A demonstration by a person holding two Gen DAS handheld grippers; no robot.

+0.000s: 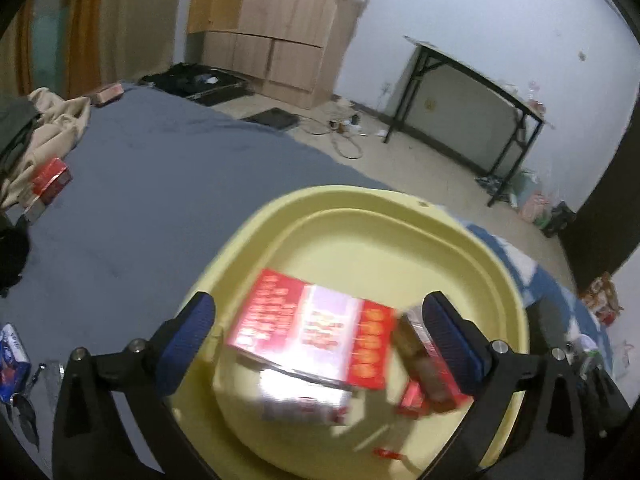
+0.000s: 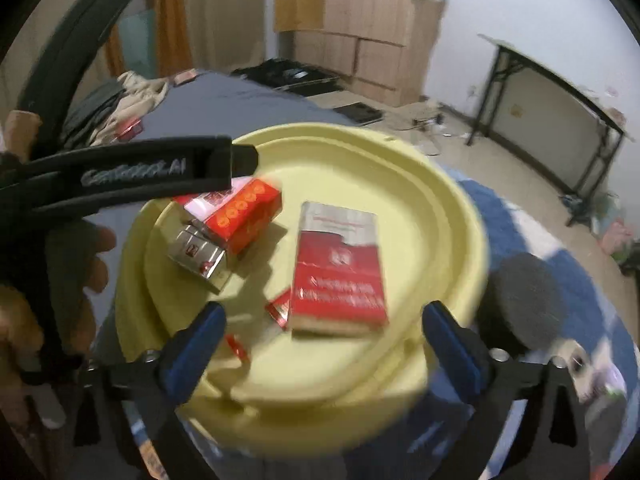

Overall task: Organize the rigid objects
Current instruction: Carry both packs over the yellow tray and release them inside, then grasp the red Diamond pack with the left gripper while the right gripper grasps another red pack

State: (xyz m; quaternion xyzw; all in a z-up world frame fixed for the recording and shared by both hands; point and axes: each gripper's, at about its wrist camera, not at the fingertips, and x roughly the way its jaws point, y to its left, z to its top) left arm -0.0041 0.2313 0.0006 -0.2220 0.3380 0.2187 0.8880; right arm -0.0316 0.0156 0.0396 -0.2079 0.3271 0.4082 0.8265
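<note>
A shallow yellow basin [image 1: 360, 200] sits on a grey-blue bed cover. In the left wrist view my left gripper [image 1: 320, 308] hangs open over it. A red and white box [image 1: 308, 328] lies below and between its blue pads, and neither pad touches it. The box rests on a silver-white box [image 1: 304, 400], and a red pack [image 1: 428, 364] lies by the right pad. In the right wrist view my right gripper [image 2: 326, 312] is open above the basin [image 2: 400, 152], over a red and white pack [image 2: 340, 272]. The red box [image 2: 244, 216] and silver box [image 2: 196, 256] lie further left, under the left gripper's black arm [image 2: 140, 172].
More red boxes [image 1: 50, 180] lie on the bed near a heap of clothes [image 1: 40, 128]. A blue packet [image 1: 10, 356] is at the left edge. A dark round object [image 2: 520, 300] sits right of the basin. A folding table [image 1: 480, 92] and wardrobe [image 1: 280, 32] stand behind. A hand [image 2: 96, 248] shows at left.
</note>
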